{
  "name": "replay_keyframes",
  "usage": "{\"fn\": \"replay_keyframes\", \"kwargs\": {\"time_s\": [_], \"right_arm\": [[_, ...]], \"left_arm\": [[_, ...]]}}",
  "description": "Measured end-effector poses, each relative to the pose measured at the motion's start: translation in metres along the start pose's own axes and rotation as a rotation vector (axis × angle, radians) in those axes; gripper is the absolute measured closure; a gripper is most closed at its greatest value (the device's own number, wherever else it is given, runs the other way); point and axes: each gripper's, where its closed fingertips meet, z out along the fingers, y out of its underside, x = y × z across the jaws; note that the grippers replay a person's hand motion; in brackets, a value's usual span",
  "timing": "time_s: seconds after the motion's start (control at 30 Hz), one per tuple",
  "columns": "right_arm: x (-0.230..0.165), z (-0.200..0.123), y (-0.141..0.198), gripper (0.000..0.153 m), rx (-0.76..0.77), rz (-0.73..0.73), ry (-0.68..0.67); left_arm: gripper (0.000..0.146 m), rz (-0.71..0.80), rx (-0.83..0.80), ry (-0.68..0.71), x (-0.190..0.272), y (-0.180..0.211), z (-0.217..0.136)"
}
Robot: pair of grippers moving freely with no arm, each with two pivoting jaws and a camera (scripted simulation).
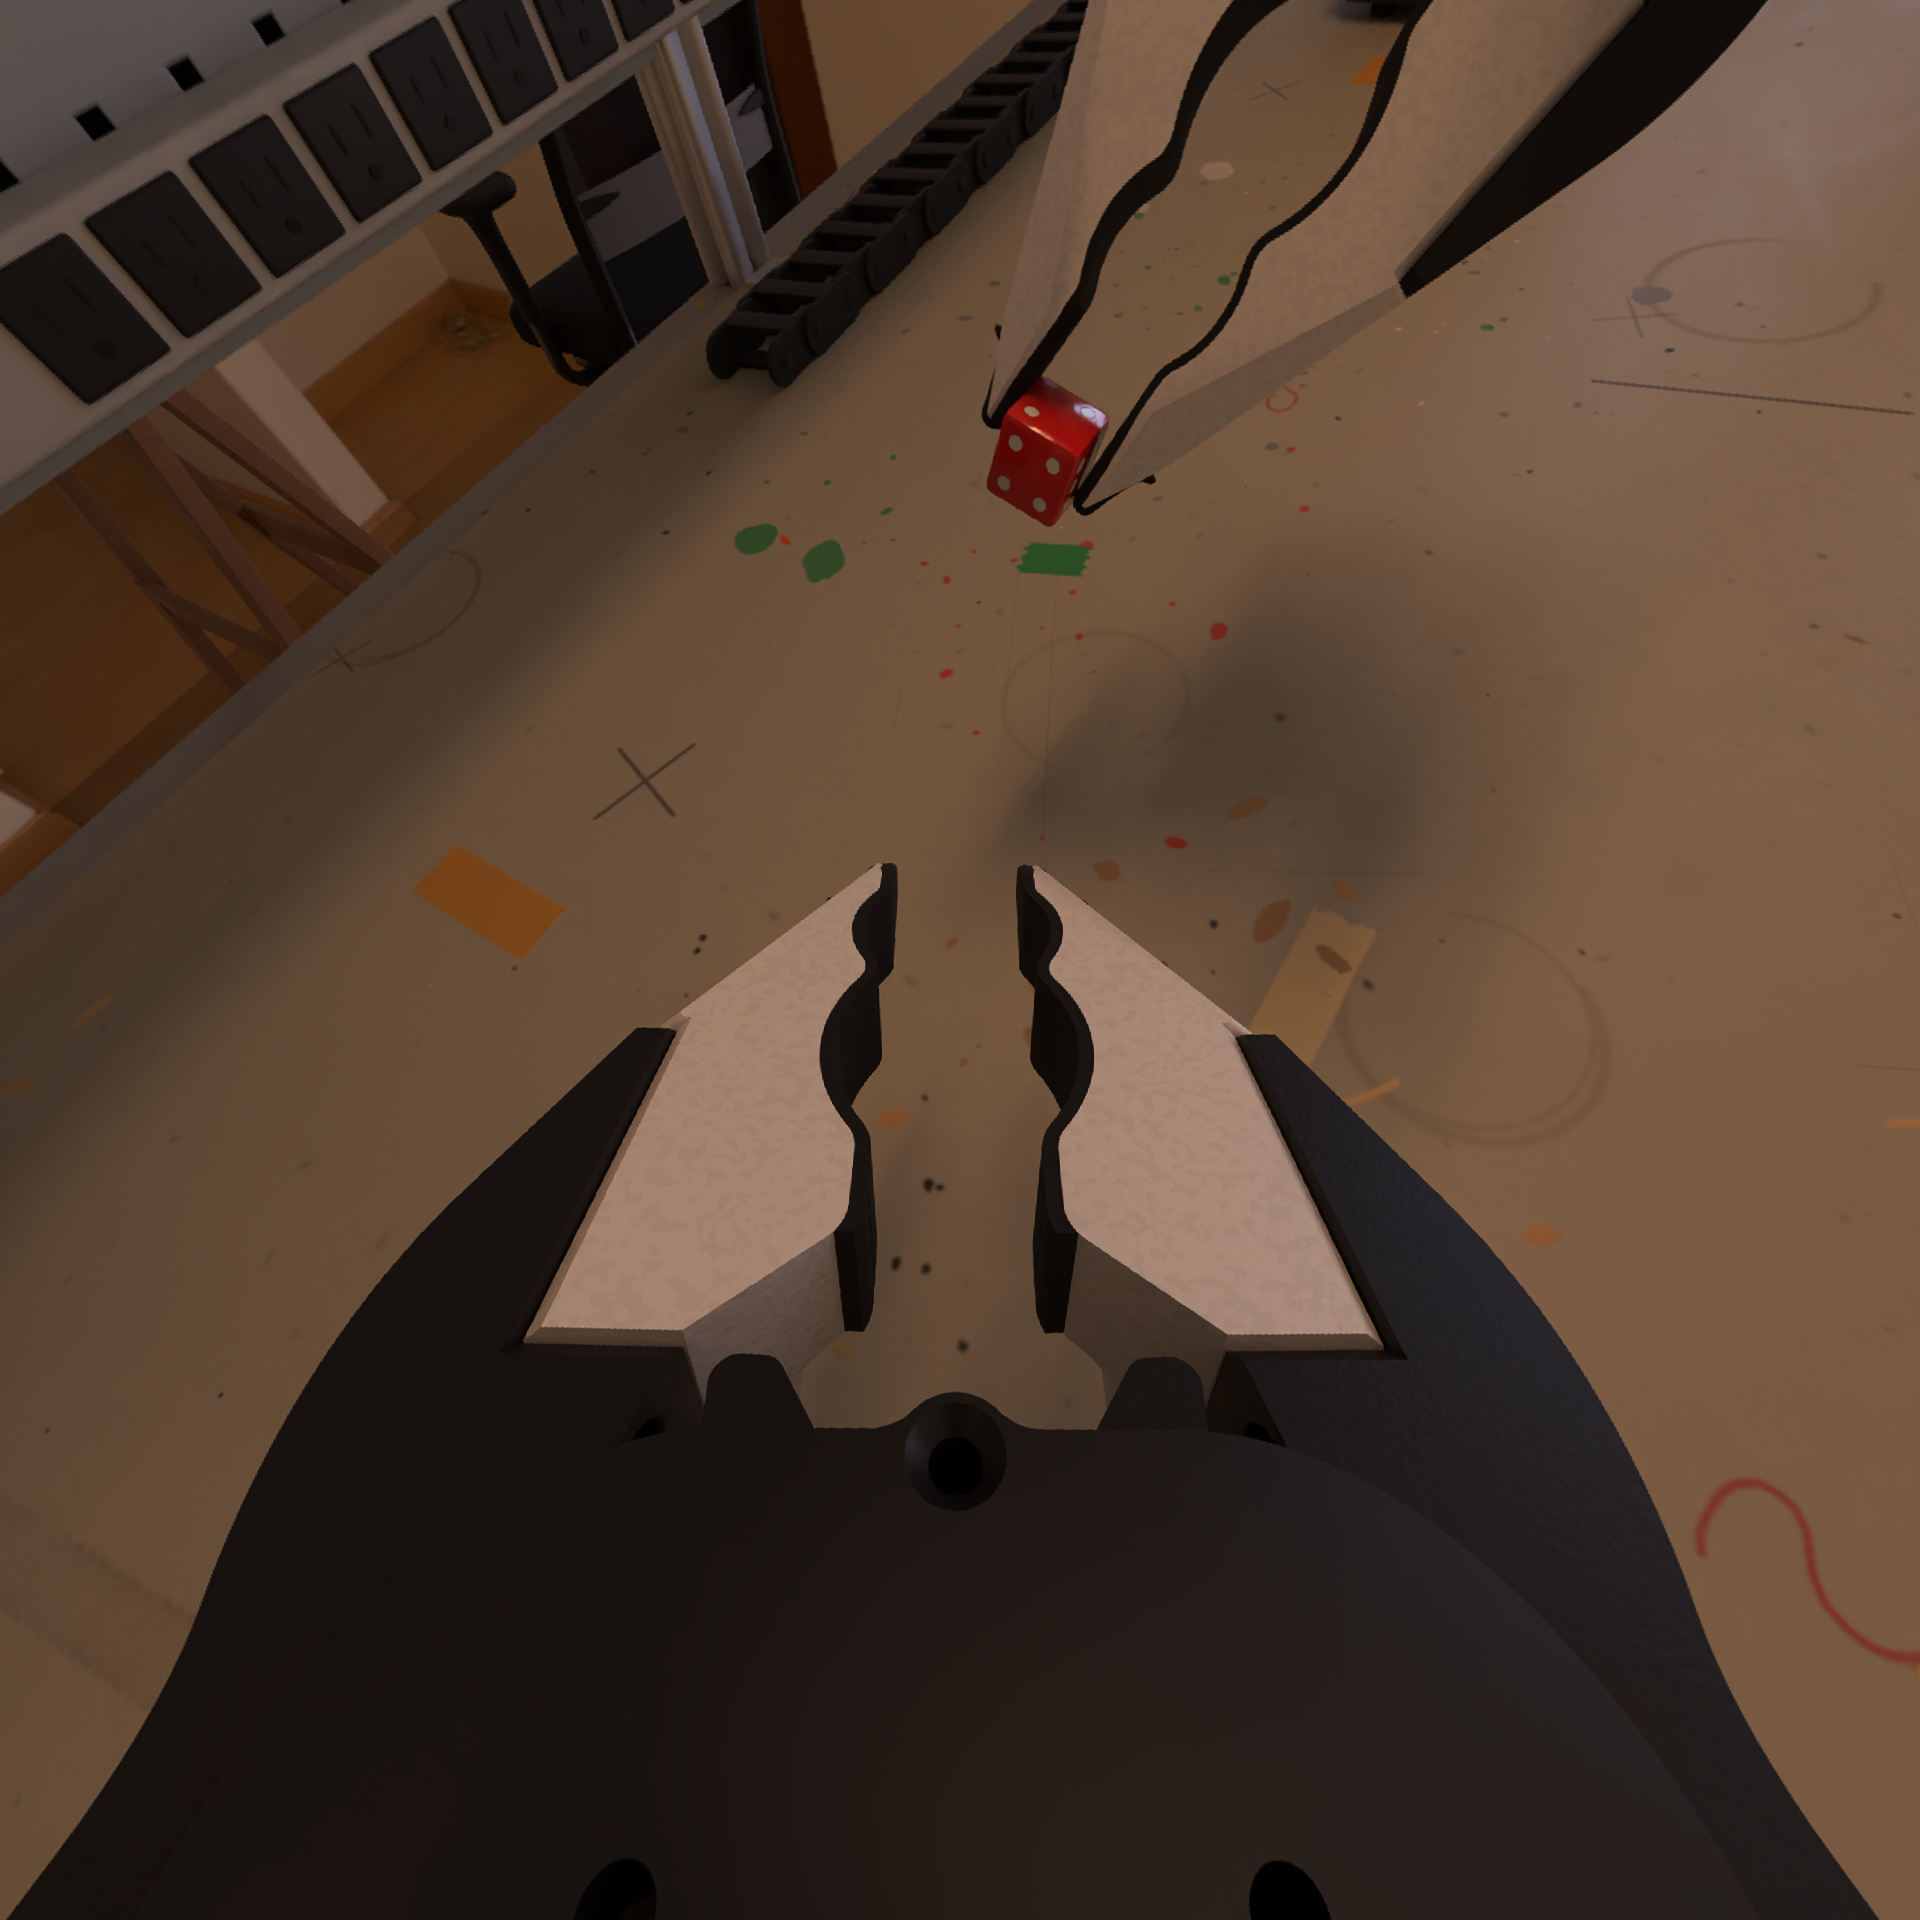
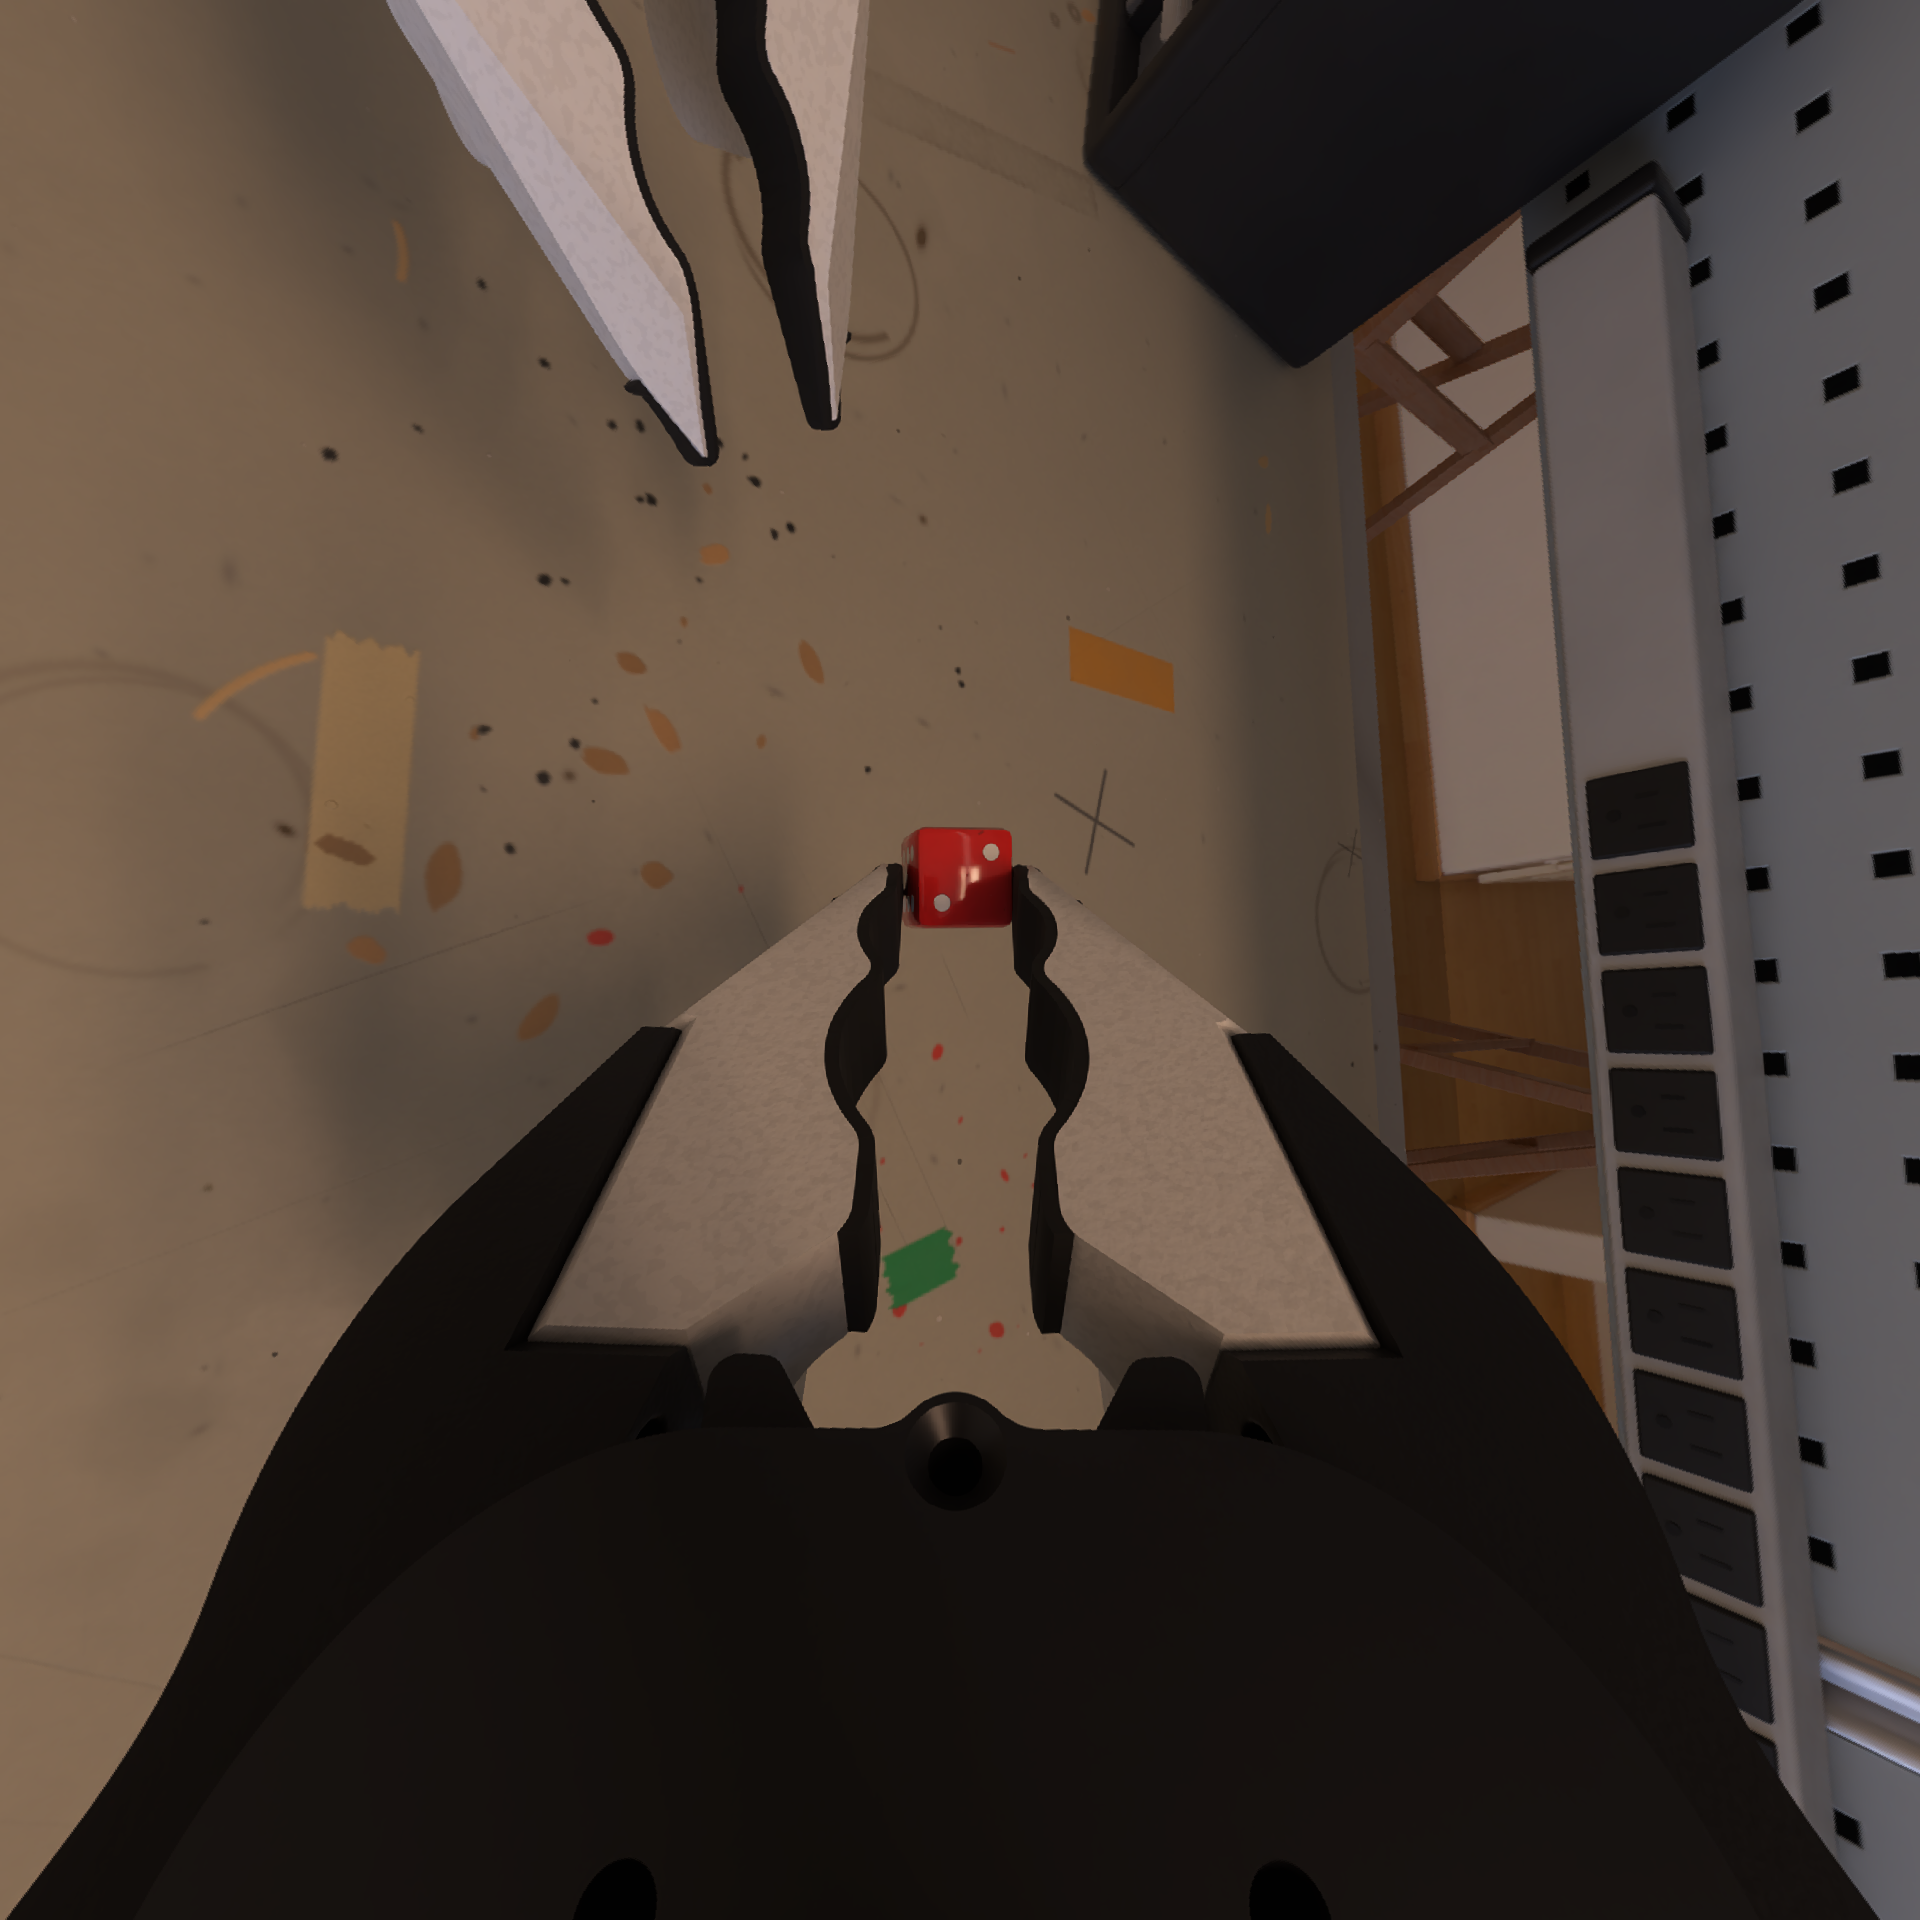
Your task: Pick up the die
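Workshop setting: paint-spattered workbench (image 1: pixel 1558 623) with tape scraps and pencilled marks, grey pegboard (image 2: pixel 1829 623), outlet strip (image 2: pixel 1673 1122), black cable chain (image 1: pixel 894 218).

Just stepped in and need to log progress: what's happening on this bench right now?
The right hand-held gripper is shut on a red die, pinching it at its very fingertips. In the left wrist view the die looks clear of the paint-spattered table. The left hand-held gripper faces it, slightly open and holding nothing.
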Motion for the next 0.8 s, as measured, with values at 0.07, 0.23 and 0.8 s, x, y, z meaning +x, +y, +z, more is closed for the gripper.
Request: {"fn": "replay_keyframes", "kwargs": {"time_s": [0.07,0.23,0.8], "right_arm": [[-0.001,0.001,0.000,0.132,-0.007,-0.009,-0.001],[-0.001,0.003,0.001,0.132,-0.015,-0.023,-0.009],[0.001,0.002,0.003,0.132,-0.055,-0.063,-0.041]], "left_arm": [[0.123,0.005,-0.002,0.003,0.002,0.002,0.001],[0.123,0.020,-0.011,0.010,0.007,0.003,0.001],[0.123,0.040,-0.001,0.030,0.018,-0.003,0.004]]}}
